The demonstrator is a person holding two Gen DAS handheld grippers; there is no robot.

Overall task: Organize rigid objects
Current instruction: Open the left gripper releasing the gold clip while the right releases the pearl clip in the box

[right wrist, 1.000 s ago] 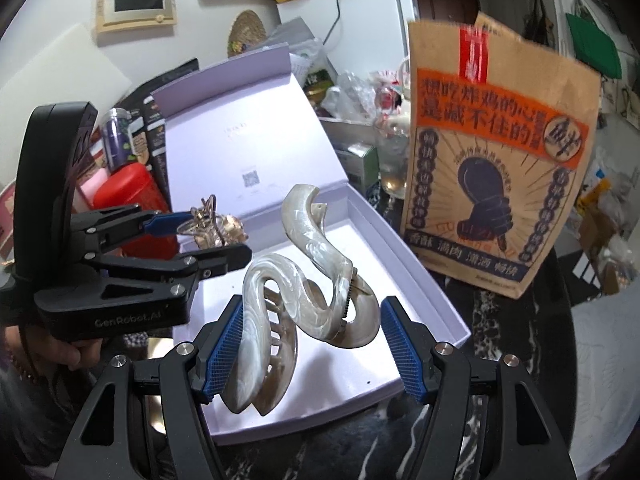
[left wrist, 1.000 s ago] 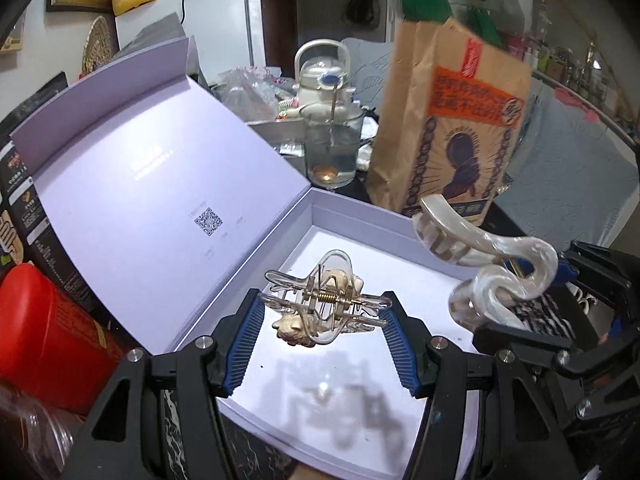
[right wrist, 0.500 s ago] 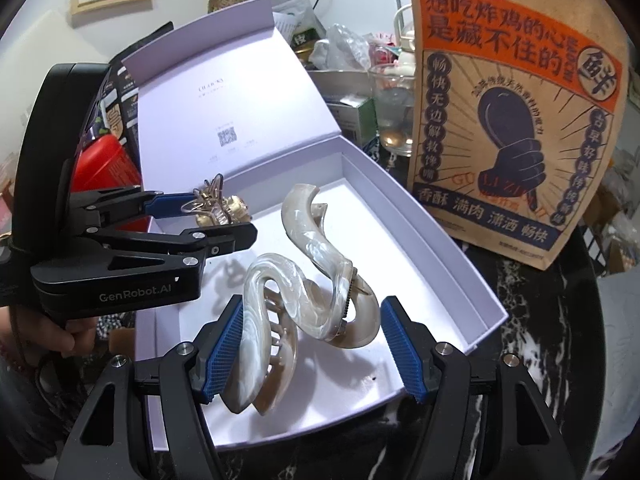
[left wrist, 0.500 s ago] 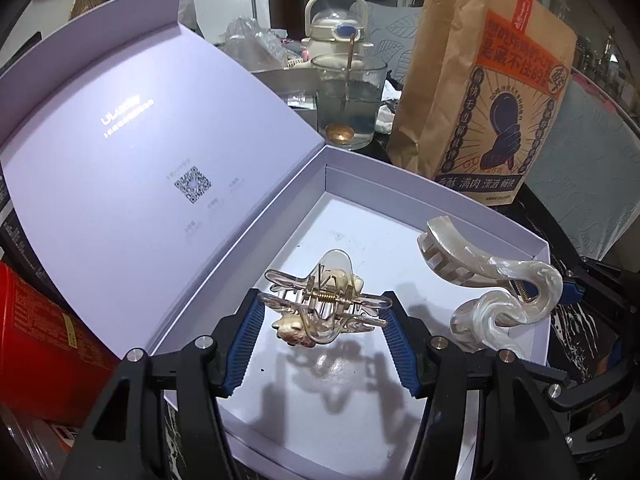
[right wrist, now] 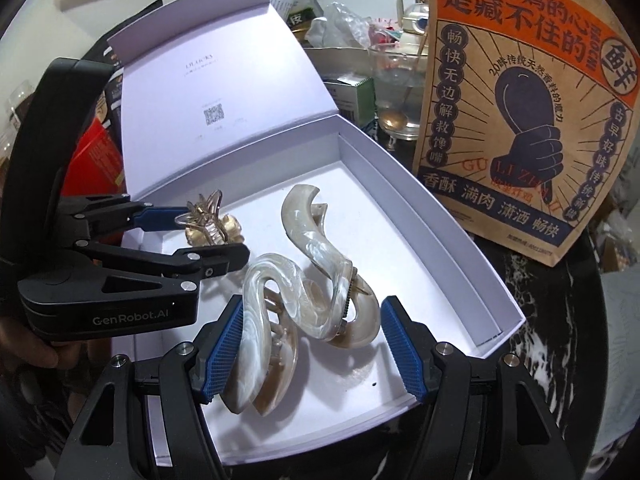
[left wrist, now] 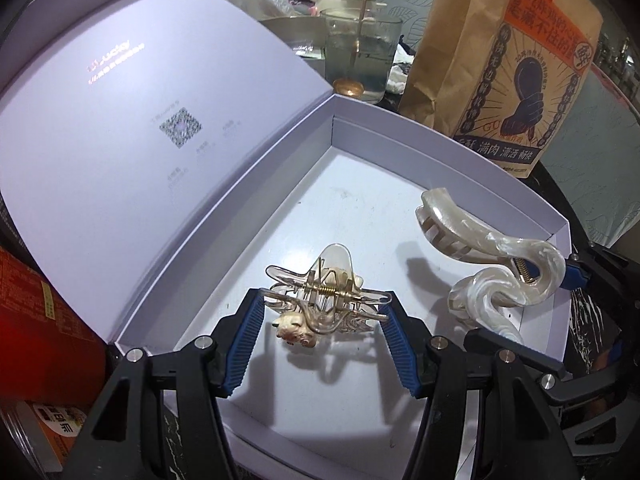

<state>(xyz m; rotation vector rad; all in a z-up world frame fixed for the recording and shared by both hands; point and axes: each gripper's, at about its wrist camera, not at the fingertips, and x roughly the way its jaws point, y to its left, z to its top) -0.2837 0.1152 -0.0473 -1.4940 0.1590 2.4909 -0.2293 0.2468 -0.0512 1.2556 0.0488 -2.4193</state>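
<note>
Over the box (left wrist: pixel 460 160): both clips hang above its white floor.
Left hand-held gripper (left wrist: pixel 322 320): clamped on the clear clip (left wrist: pixel 320 300), near the box's lid side.
Right hand-held gripper (right wrist: pixel 312 340): clamped on the pearl clip (right wrist: pixel 308 276), nearer the box's open side.
Bag (right wrist: pixel 520 80): stands behind the box.

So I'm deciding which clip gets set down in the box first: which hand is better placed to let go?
Probably the left. Its small clear clip, held in the left gripper, hangs over open box floor. The right gripper holds the big pearl clip nearer the box's front edge.
</note>
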